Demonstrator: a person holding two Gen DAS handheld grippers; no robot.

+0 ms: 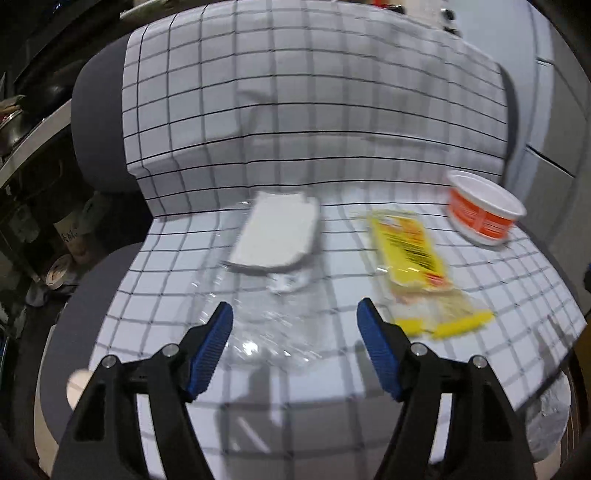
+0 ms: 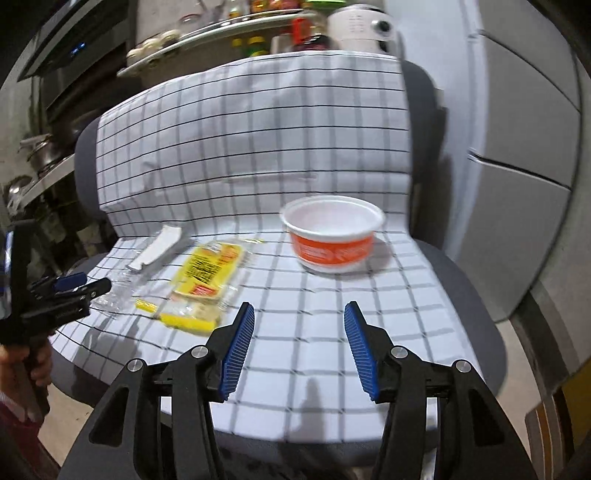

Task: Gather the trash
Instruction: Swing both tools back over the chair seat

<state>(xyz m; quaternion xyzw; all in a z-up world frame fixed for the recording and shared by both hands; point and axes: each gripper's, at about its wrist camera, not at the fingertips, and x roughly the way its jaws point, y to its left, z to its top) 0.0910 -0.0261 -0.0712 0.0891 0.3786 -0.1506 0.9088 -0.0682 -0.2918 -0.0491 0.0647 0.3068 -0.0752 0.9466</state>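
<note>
The left gripper (image 1: 294, 314) hangs over the front of a chair seat with its blue-padded fingers (image 1: 212, 347) spread wide and nothing pinched between them. Seen through the gap, a crumpled clear plastic wrapper (image 1: 273, 332) lies flat on the seat, its folds catching the light. Just beyond it rests a flat white tray (image 1: 275, 234), tilted slightly and touching the far end of the clear plastic.

The right gripper (image 2: 299, 312) is likewise parted, its ribbed blue pads (image 2: 236, 354) holding nothing and framing only bare checked cloth. Ahead of it, toward the back of the seat, an empty orange-and-white paper bowl (image 2: 334, 232) stands upright. To the left of the bowl lies a yellow snack packet (image 2: 207, 277) with black lettering and a red patch, its torn clear end pointing to the seat's front edge. In the right wrist view the left gripper (image 2: 83, 282) comes in from the left edge, held in a person's hand (image 2: 31, 363), its tips close above the clear plastic.

All the trash sits on a white cloth with a dark grid (image 1: 332, 110), draped over the seat and backrest of a grey upholstered chair (image 2: 469, 280). Both views are blurred. Behind the chair, metal shelves (image 2: 207, 35) carry jars and pots, and a white appliance (image 2: 360, 27) stands above the backrest. A pale cabinet (image 2: 524, 147) fills the right side.
</note>
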